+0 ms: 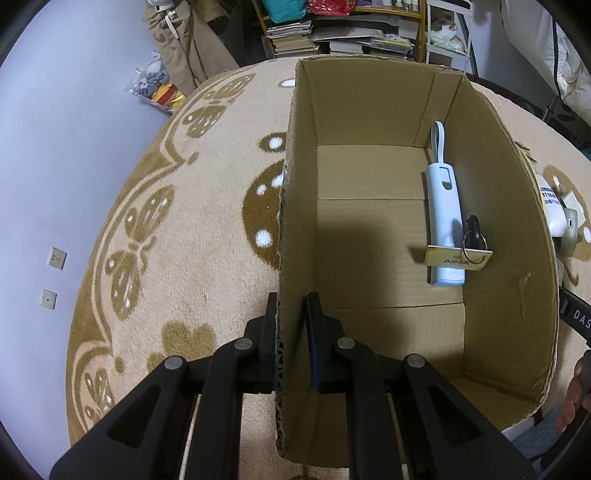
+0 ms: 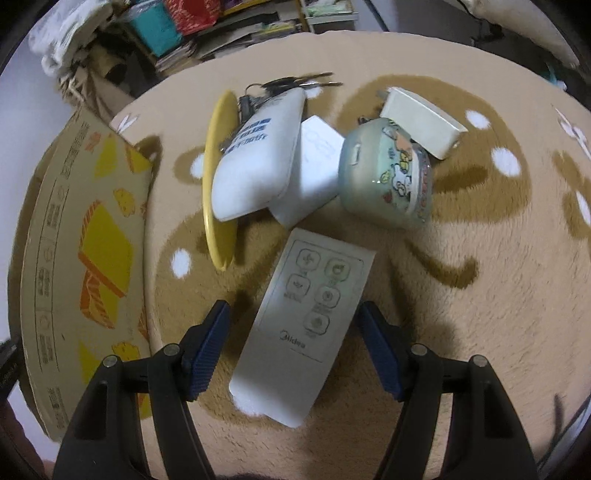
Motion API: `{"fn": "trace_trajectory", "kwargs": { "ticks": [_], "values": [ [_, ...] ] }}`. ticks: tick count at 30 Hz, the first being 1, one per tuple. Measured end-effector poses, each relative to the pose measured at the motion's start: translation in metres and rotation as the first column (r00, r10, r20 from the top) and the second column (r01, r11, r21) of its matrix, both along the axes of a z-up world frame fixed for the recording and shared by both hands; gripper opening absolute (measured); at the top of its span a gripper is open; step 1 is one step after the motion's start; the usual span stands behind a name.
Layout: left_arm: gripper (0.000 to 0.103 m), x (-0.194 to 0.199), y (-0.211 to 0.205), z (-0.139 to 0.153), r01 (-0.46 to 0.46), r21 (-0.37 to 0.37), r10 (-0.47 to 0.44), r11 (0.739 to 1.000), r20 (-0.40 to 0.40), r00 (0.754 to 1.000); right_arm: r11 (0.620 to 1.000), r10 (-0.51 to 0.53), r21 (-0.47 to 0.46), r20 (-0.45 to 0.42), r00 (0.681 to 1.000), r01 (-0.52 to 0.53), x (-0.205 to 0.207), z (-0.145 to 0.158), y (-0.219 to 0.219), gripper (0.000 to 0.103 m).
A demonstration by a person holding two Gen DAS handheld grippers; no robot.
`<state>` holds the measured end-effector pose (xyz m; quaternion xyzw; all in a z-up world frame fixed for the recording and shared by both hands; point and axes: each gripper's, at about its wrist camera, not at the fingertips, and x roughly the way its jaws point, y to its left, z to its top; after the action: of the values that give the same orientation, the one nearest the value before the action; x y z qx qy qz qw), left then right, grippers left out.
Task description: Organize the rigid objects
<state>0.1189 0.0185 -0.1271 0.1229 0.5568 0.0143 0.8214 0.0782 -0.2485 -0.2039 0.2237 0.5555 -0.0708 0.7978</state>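
My left gripper [image 1: 291, 314] is shut on the left wall of an open cardboard box [image 1: 295, 206]. Inside the box lie a pale blue stick-shaped device [image 1: 445, 218] and a key with a yellow AIMA tag [image 1: 460, 256]. My right gripper [image 2: 295, 317] is open, its jaws on either side of a white Midea remote [image 2: 303, 321] lying on the rug. Beyond it lie a white tube [image 2: 255, 166], a yellow plate [image 2: 218, 177], a white box [image 2: 314, 177], a cartoon-printed bowl [image 2: 388, 173], a cream adapter [image 2: 421, 120] and a bunch of keys [image 2: 291, 85].
The box's outer wall [image 2: 88, 273] stands left of the right gripper. The patterned beige rug [image 1: 166, 229] covers the floor. Bookshelves [image 1: 343, 29] and bags stand beyond the rug. A purple-grey wall [image 1: 55, 147] is to the left.
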Motion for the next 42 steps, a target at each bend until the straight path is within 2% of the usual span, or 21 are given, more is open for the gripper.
{"fn": "trace_trajectory", "kwargs": {
  "ticks": [9,13,17,29,42],
  "values": [
    [0.013,0.000,0.001,0.000,-0.005,0.003,0.005,1.000,-0.004,1.000,0.998,-0.053,0.044,0.021,0.998,0.052,-0.004,-0.004,-0.014,0.076],
    [0.013,-0.001,0.001,0.000,-0.004,0.007,0.004,1.000,-0.005,1.000,0.996,-0.083,0.027,0.005,0.997,0.083,-0.005,-0.006,-0.018,0.064],
    [0.013,-0.001,0.001,0.000,-0.004,0.008,0.004,1.000,-0.005,1.000,0.995,-0.096,0.021,-0.004,0.995,0.096,-0.005,-0.008,-0.019,0.061],
    [0.013,-0.001,0.001,0.001,-0.005,0.005,0.005,1.000,-0.007,1.000,0.995,-0.097,-0.036,-0.009,0.995,0.097,-0.008,-0.006,-0.006,0.059],
    [0.013,-0.001,0.002,0.000,-0.006,0.003,0.006,1.000,-0.007,1.000,0.994,-0.104,-0.019,-0.004,0.995,0.104,-0.007,-0.005,-0.010,0.057]
  ]
}}
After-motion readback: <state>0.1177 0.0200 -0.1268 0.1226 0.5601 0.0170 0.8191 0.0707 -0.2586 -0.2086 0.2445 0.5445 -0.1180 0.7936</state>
